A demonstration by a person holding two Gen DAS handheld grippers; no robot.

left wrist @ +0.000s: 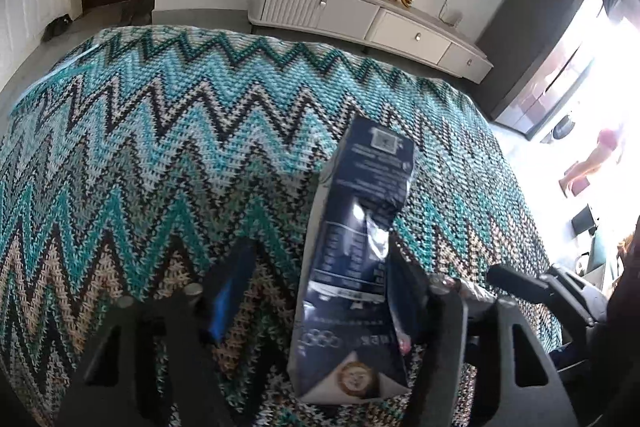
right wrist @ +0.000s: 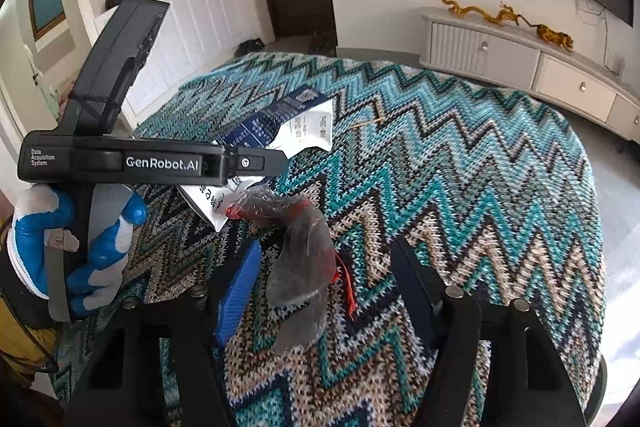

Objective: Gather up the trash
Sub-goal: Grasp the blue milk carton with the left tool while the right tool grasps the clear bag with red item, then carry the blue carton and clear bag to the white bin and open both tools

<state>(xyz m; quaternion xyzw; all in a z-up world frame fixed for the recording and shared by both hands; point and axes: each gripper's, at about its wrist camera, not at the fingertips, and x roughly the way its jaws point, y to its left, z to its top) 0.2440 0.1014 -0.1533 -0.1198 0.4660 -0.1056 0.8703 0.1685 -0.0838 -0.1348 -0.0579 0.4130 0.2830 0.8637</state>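
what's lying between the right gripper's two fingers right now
In the right wrist view, a crumpled clear plastic wrapper with red bits lies on the zigzag blanket between the right gripper fingers, not yet pinched.

The black handheld left gripper (right wrist: pixel 276 163), seen side-on in the right wrist view, carries white lettering on its body: "GenRobot.AI" in large type, and at its rear end "Data Acquisition System" in small type over three lines. The crumpled navy-and-white carton (left wrist: pixel 352 267) lying on the zigzag-knit cover bears a square QR code near its far end, the five Olympic rings in white near its close end, and a round gold seal below them. Its printed columns and Chinese characters are too blurred to read.
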